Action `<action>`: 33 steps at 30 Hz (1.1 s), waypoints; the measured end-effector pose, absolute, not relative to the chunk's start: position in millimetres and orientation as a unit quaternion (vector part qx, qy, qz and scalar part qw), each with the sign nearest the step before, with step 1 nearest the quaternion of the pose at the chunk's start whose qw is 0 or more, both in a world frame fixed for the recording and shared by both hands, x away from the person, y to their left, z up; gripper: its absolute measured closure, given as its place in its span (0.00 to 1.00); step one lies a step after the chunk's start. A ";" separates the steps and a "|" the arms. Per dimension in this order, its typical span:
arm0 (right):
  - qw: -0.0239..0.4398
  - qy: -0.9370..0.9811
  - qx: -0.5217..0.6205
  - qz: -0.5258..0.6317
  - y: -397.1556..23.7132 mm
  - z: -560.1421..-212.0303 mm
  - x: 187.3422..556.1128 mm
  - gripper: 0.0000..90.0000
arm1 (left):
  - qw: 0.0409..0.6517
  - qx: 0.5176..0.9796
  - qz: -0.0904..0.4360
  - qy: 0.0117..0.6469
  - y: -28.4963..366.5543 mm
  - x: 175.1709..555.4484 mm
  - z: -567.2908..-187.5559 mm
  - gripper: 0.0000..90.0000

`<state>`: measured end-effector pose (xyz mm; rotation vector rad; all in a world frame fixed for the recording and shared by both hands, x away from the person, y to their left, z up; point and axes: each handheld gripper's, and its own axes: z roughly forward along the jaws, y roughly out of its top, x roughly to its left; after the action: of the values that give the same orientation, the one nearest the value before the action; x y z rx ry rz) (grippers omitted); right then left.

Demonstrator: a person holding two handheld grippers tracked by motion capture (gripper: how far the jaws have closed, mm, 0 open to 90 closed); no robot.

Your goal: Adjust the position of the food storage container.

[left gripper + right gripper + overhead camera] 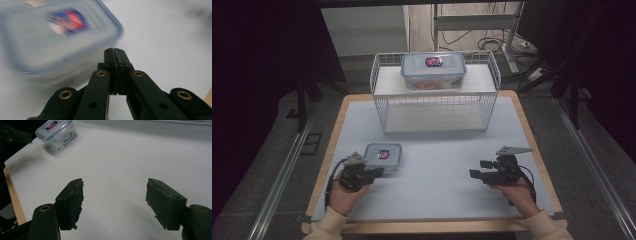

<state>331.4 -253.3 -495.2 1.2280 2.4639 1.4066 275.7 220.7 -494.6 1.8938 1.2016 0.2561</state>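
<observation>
- Small lidded container (383, 155) is seen resting flat on the white counter (437, 165), near its left front part; lid is up, with a red-and-blue label on top.
- Its outline is a rounded rectangle, nearly square; the slightly longer axis appears to run left to right across the counter in the high view, though this is hard to judge.
- In the left gripper view the container (57, 35) is blurred, lying up and left of the jaw tips.
- Left gripper (374, 172) is held just beside the container's near right corner; its jaws are pressed together with nothing between them. Contact with the container cannot be told.
- Right gripper (477, 170) is held well apart from it, over the right front of the counter, pointed leftward; its jaws stand wide apart and empty (113, 202).
- In the right gripper view the container (57, 133) is noted far off at upper left.
- Farther back, a white wire rack (435, 95) is set, with a larger lidded container (433, 70) on its top shelf.
</observation>
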 end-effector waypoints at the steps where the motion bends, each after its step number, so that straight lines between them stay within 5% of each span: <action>1: 0.025 0.796 0.398 0.456 -253.6 -495.0 331.4 0.33 | 0.435 0.745 0.107 0.494 231.1 278.2 -491.0 0.99; 5: 0.026 0.791 0.405 0.459 -254.9 -493.7 331.7 0.32 | 0.424 0.713 0.135 0.542 269.6 296.1 -489.6 0.99; 10: 0.026 0.789 0.409 0.457 -256.0 -494.2 333.7 0.31 | 0.418 0.685 0.103 0.588 299.6 325.1 -510.6 0.99; 33: 0.037 0.792 0.410 0.451 -256.4 -494.6 333.3 0.29 | 0.410 0.702 0.050 0.581 274.6 345.2 -531.6 1.00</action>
<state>333.3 -256.4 -494.6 1.2583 2.4318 1.3844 345.2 274.6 -531.6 1.7666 1.4620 0.1259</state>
